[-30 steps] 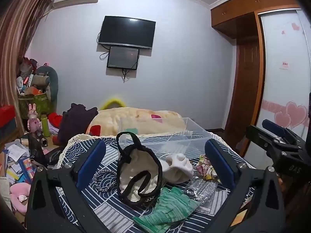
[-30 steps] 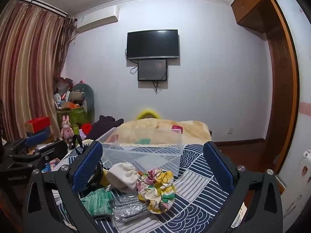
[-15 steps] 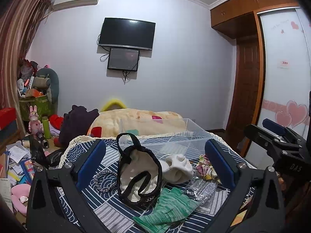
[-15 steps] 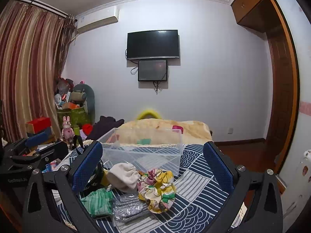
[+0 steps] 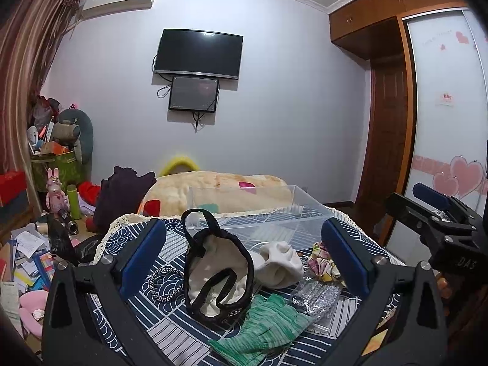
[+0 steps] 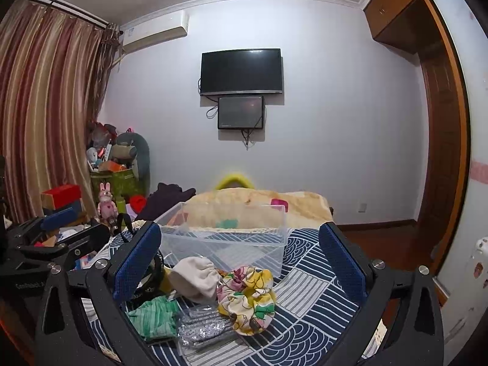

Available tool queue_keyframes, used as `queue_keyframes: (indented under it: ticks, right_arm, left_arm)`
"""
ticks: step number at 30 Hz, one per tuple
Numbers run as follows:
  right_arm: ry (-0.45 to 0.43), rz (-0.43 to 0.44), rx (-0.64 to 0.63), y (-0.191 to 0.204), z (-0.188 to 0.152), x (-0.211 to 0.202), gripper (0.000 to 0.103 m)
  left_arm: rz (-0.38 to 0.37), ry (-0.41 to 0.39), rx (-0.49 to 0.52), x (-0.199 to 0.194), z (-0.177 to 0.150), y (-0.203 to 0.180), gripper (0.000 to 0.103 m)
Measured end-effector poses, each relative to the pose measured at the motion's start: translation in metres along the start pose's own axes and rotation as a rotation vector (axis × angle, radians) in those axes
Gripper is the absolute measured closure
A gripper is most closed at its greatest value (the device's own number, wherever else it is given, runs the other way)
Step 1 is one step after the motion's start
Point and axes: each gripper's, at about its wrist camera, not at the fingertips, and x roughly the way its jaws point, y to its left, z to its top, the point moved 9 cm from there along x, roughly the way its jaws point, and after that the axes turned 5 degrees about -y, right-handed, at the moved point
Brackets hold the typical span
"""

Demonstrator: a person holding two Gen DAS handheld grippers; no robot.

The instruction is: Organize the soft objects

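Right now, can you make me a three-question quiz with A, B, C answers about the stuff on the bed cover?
1. Where is the clear plastic box?
A. behind the pile of soft things
B. on the floor
C. on top of the green glove

2. What colour is the glove?
A. red
B. green
C. purple

3. How does the right gripper stand?
A. shut on the floral scrunchie
B. shut on the box
C. open, holding nothing

Answers:
1 A, the box sits farther back than the cream pouch and the floral scrunchie.
2 B, its knit is striped green.
3 C, its blue pads are wide apart with nothing between them.
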Motion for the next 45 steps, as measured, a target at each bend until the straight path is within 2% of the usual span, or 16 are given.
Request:
queue_keyframes:
  ticks: [42, 45]
  right_arm:
    - [-0.007, 0.016, 0.017, 0.0023, 0.0008, -0.0008, 0.000]
    - [0.003, 0.030, 0.026, 0.0025, -0.0011, 0.0007, 0.000]
  left_arm:
    - [-0.002, 0.005, 0.006, 0.0001, -0.0020, -0.0049, 0.000]
    - [-0.022, 0.019, 0.002, 0.0021, -0.0042, -0.0061, 0.000]
